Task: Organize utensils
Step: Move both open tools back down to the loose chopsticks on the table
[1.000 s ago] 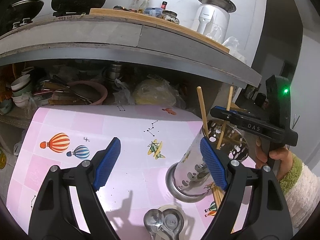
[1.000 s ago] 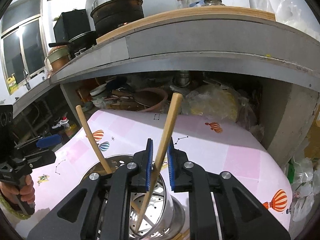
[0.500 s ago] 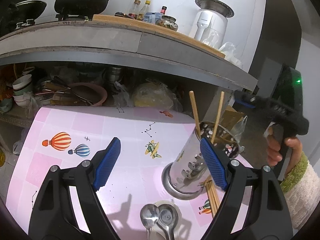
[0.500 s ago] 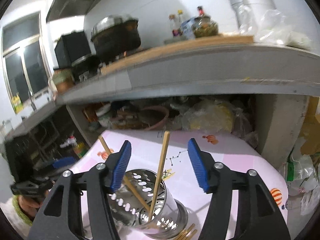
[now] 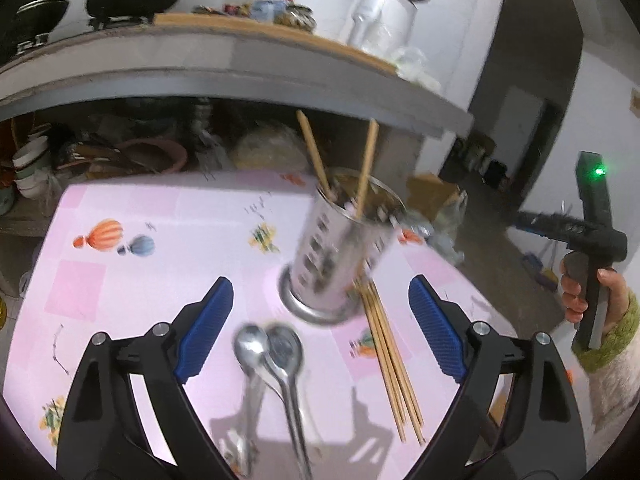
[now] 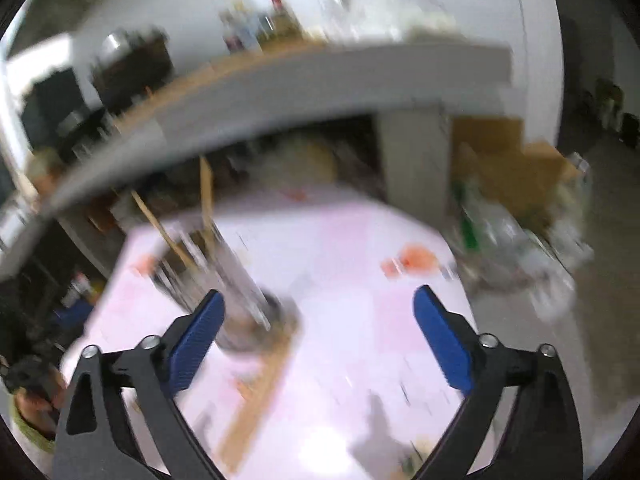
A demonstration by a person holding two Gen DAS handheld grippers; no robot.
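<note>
Perforated steel utensil holder [image 5: 340,256] upright at centre of left wrist view, on pink patterned table [image 5: 168,240]; two wooden chopsticks [image 5: 316,160] inside, leaning apart. Loose chopstick bundle [image 5: 390,356] flat on table, touching holder base at lower right. Two metal spoons [image 5: 268,348] side by side just below holder, handles toward bottom edge.

Open table surface across left half of frame; right table edge close beside loose bundle. Cluttered shelf recess directly beyond far table edge, upper frame.

Left gripper [image 5: 318,324] spread wide, nothing between pads, spoons and holder base framed in the gap. Right gripper [image 6: 318,338] spread wide, empty; seen in left wrist view at right edge, well apart from holder. Right wrist view heavily blurred: holder [image 6: 224,276] at centre left, bare table between pads.

Versus 1.0 s ago: right gripper then pinched on one chopstick over holder, now released and withdrawn to right. Left gripper pulled back; spoons and bundle fully in frame.
</note>
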